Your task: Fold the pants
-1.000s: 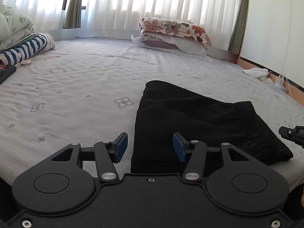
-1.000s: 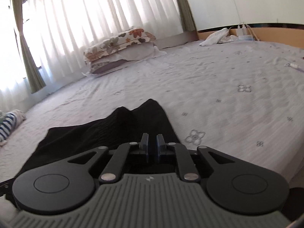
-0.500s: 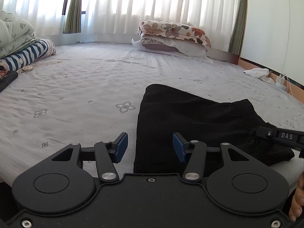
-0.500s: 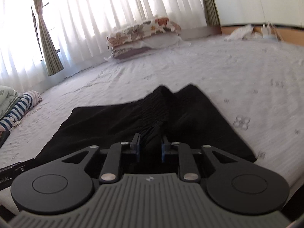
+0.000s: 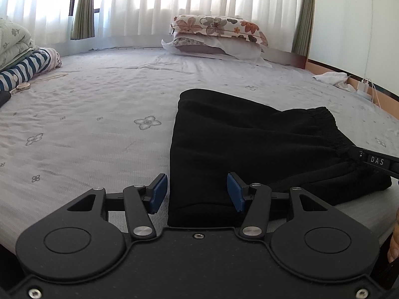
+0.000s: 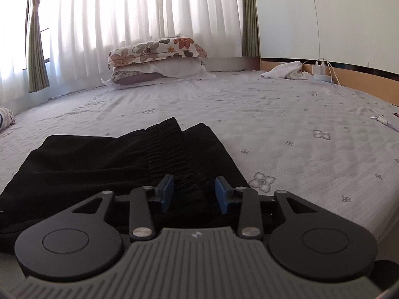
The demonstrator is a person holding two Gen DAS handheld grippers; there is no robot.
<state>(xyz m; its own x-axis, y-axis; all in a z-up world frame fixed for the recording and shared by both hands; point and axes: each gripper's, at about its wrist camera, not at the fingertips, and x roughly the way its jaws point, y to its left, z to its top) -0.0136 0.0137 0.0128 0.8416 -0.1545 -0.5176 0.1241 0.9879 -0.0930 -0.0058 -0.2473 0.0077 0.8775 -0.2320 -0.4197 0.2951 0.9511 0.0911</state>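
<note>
Black pants (image 5: 249,144) lie folded into a compact stack on the grey flowered bed sheet (image 5: 87,124). My left gripper (image 5: 197,194) stands open over the stack's near left corner, its blue pads apart and not pressing the cloth. In the right wrist view the pants (image 6: 112,159) show their gathered waistband running toward the camera. My right gripper (image 6: 194,194) is opening, with the waistband fabric lying between its blue pads but free of them. The right gripper's black body (image 5: 376,160) shows at the right edge of the left wrist view.
Two stacked pillows (image 5: 217,37), the top one floral, sit at the head of the bed before white curtains. Folded bedding and a striped garment (image 5: 27,64) lie at the far left. A white cloth (image 6: 286,69), charger and cables sit by the wooden rail on the right.
My right gripper, shut on the waistband half a second ago, has let go and its pads have parted. It also rolled and shifted over the pants. The left gripper stays open.
</note>
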